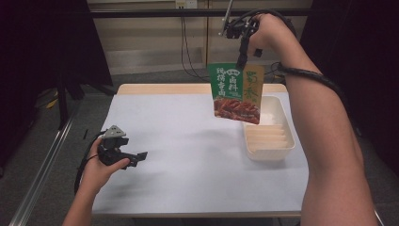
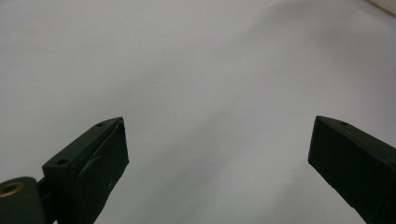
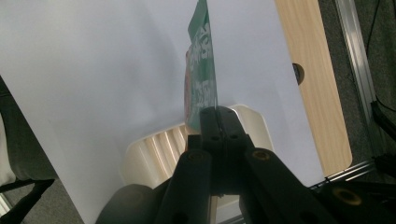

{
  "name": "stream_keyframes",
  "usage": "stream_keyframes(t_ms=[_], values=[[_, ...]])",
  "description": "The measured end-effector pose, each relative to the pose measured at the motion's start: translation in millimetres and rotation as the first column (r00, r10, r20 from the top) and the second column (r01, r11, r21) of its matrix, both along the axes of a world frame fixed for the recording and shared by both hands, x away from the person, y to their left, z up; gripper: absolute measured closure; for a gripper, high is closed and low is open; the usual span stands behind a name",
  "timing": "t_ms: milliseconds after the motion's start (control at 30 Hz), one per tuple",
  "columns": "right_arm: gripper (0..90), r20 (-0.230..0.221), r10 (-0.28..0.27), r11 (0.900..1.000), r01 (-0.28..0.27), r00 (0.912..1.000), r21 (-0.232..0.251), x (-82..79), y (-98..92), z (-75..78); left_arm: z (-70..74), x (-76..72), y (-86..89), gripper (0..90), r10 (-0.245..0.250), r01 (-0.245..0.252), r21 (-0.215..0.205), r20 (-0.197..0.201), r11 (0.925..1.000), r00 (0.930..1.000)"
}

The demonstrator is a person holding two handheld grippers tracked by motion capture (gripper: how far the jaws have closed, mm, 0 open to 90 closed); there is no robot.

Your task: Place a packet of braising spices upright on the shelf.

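Note:
A green and orange food packet (image 1: 236, 93) with a picture of red meat hangs in the air above the table's back right. My right gripper (image 1: 242, 63) is raised high and shut on the packet's top edge. In the right gripper view the packet (image 3: 201, 74) runs edge-on away from the closed jaws of the right gripper (image 3: 217, 112). A white ribbed tray (image 1: 268, 129) lies on the table below the packet. My left gripper (image 1: 139, 156) rests low at the table's front left, open, with nothing between its fingers (image 2: 100, 158).
The table (image 1: 188, 146) has a white sheet over it, with a wooden strip (image 1: 160, 88) along the far edge. The white tray (image 3: 154, 149) sits near the table's right side. Dark curtains and cables stand behind the table.

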State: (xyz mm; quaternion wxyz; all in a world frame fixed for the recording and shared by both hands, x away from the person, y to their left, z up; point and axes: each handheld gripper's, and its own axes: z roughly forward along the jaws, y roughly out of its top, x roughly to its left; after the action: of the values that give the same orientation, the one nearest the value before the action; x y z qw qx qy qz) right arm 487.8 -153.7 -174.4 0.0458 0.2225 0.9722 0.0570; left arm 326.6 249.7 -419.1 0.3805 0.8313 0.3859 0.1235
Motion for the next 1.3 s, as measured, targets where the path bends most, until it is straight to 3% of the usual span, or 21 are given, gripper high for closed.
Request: stream_keyframes(t_ms=[867,1300], values=[[90.0,-0.007,-0.088,0.996,0.088,0.9961,0.008,6.7,-44.8,-3.1,-1.2,-0.8,0.3,4.9,0.005,-0.005,0.008,0.005,1.0000,1.0000],[90.0,-0.007,-0.118,0.993,0.118,0.9930,-0.017,8.1,-63.8,-5.9,-2.6,-0.6,0.3,4.9,0.009,-0.009,0.013,0.003,0.9999,1.0000]])
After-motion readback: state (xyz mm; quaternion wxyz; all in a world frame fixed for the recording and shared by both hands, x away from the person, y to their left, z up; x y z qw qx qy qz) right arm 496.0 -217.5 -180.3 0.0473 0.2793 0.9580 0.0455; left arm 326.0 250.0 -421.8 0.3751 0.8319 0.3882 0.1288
